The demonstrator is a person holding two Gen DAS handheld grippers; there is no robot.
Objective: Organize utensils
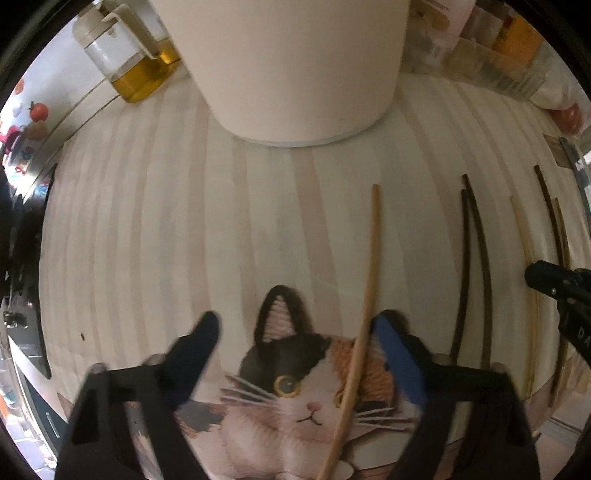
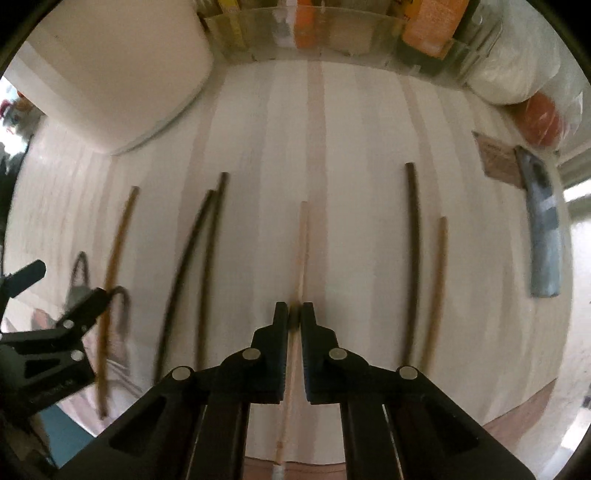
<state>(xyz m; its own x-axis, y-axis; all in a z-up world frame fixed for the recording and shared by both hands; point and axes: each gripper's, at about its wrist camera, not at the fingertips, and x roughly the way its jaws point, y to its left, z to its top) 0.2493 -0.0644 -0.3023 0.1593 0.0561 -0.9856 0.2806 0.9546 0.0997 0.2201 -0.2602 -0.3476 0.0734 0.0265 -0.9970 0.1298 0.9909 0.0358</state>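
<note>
Several chopsticks lie on a pale striped tabletop [image 1: 155, 229]. My left gripper [image 1: 295, 328] is open above a cat-print cloth [image 1: 295, 387]; a light wooden chopstick [image 1: 371, 273] lies between its fingers, close to the right one. My right gripper [image 2: 294, 314] is shut on a pale chopstick [image 2: 302, 236] that points away from me. Two dark chopsticks [image 2: 201, 251] lie to its left, a brown one [image 2: 118, 236] further left, and a dark [image 2: 415, 229] and a brown one [image 2: 439, 273] to its right. A large white container [image 1: 291, 62] stands behind.
An oil bottle [image 1: 129, 62] stands at the back left. A clear organizer with packets [image 2: 351, 33] lines the back edge. A white bag [image 2: 513, 74], a red item [image 2: 541, 118] and a blue-grey tool [image 2: 545, 229] lie at the right. The left gripper [image 2: 55, 332] shows at the left.
</note>
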